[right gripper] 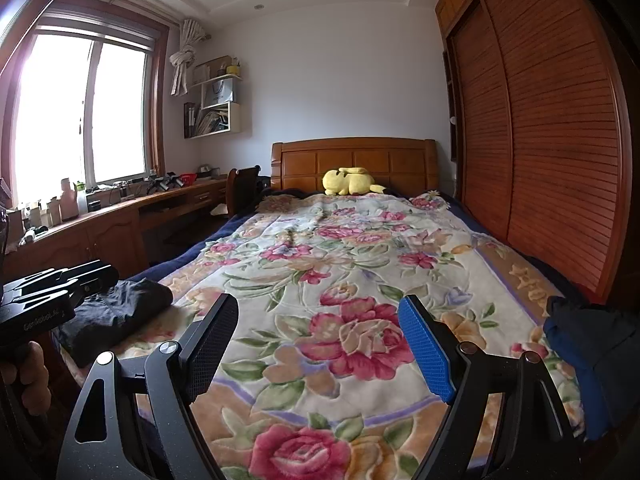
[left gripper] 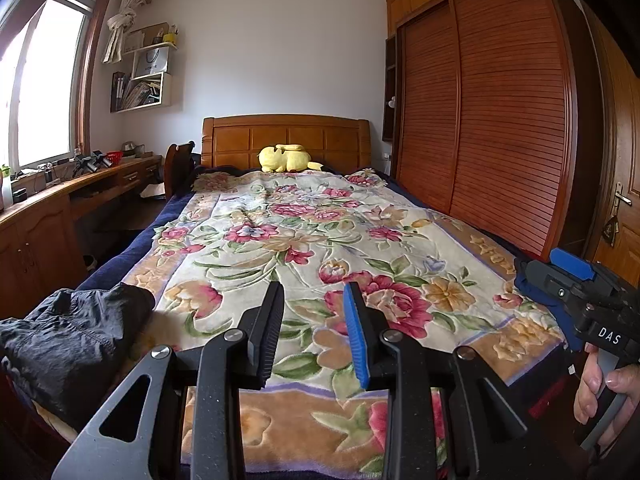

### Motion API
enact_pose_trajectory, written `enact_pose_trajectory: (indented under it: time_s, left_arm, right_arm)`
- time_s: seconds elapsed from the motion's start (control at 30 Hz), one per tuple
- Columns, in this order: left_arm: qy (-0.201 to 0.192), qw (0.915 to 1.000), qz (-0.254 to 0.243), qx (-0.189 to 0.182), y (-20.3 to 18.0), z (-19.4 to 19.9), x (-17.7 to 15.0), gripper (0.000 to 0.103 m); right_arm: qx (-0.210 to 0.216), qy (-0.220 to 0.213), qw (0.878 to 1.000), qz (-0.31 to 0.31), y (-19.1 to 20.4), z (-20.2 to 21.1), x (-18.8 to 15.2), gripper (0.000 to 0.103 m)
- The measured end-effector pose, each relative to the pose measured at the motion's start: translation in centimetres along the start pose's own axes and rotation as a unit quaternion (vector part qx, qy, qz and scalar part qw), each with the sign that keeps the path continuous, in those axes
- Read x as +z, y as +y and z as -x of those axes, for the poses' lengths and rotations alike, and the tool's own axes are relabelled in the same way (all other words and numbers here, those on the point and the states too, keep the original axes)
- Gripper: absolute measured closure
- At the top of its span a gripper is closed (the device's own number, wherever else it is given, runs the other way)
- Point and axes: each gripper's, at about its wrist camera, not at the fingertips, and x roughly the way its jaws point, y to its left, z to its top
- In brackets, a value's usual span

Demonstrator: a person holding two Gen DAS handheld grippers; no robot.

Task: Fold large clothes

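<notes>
A black garment (left gripper: 68, 332) lies bunched at the bed's near left corner; it also shows in the right wrist view (right gripper: 120, 316). A dark blue garment (right gripper: 588, 356) lies bunched at the bed's near right edge, its edge showing in the left wrist view (left gripper: 524, 284). My left gripper (left gripper: 314, 292) is open and empty above the foot of the bed, between the two garments. My right gripper (right gripper: 318, 308) is open wide and empty above the floral blanket (right gripper: 340, 264). Each gripper shows at the other view's edge: the right gripper body (left gripper: 580, 292) and the left gripper body (right gripper: 52, 292).
A wooden headboard (left gripper: 286, 140) and a yellow plush toy (left gripper: 286, 159) are at the far end. A louvred wooden wardrobe (left gripper: 480, 120) runs along the right. A wooden desk (left gripper: 60, 196) with clutter and a chair (left gripper: 178, 164) stand left under the window.
</notes>
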Motion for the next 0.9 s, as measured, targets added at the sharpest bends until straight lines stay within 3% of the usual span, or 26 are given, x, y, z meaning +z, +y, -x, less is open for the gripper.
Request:
enact_pose_trajectory:
  time_s: [0.9]
  left_arm:
    - [-0.001,1.0,0.001,0.0,0.14,0.07,-0.09,0.071]
  right_arm:
    - [0.004,0.0,1.0,0.003,-0.4,-0.22,-0.13,0.019]
